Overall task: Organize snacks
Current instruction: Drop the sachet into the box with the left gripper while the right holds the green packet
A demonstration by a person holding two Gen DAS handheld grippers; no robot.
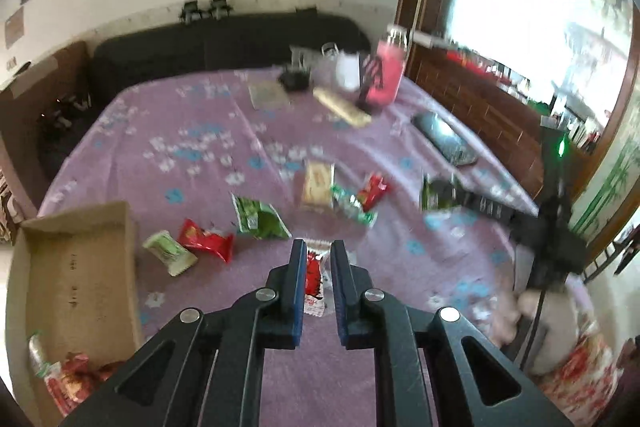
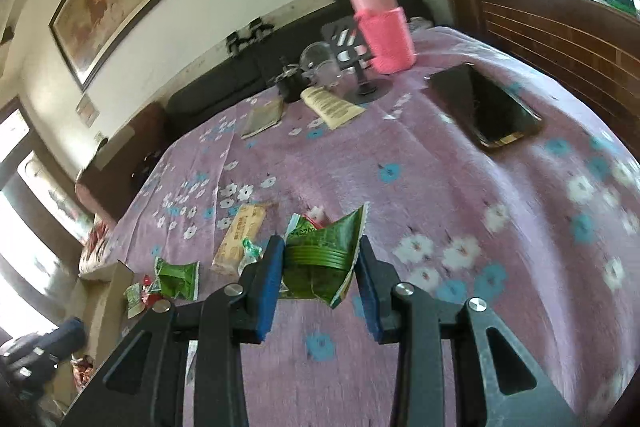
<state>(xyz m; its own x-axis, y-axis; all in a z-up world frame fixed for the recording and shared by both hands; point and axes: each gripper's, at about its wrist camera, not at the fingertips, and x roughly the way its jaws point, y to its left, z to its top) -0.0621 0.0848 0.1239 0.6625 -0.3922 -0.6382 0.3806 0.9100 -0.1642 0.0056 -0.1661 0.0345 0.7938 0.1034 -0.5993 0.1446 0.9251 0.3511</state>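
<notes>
My left gripper (image 1: 319, 251) is shut on a red-and-white snack packet (image 1: 315, 281), held above the purple flowered tablecloth (image 1: 192, 155). My right gripper (image 2: 320, 247) is shut on a green snack packet (image 2: 320, 259); it also shows at the right in the left wrist view (image 1: 438, 193). Loose snacks lie on the cloth: a green packet (image 1: 258, 217), a red packet (image 1: 206, 241), a pale green one (image 1: 170, 251), a beige bar (image 1: 318, 185) and a red one (image 1: 372, 189). A cardboard box (image 1: 80, 267) at the left holds several snacks.
A pink bottle (image 2: 382, 31), a glass (image 2: 320, 63), a cream tube (image 2: 332, 105), a small booklet (image 2: 264, 117) and a black phone (image 2: 486, 107) sit at the far side. A dark sofa (image 1: 224, 43) stands behind the table.
</notes>
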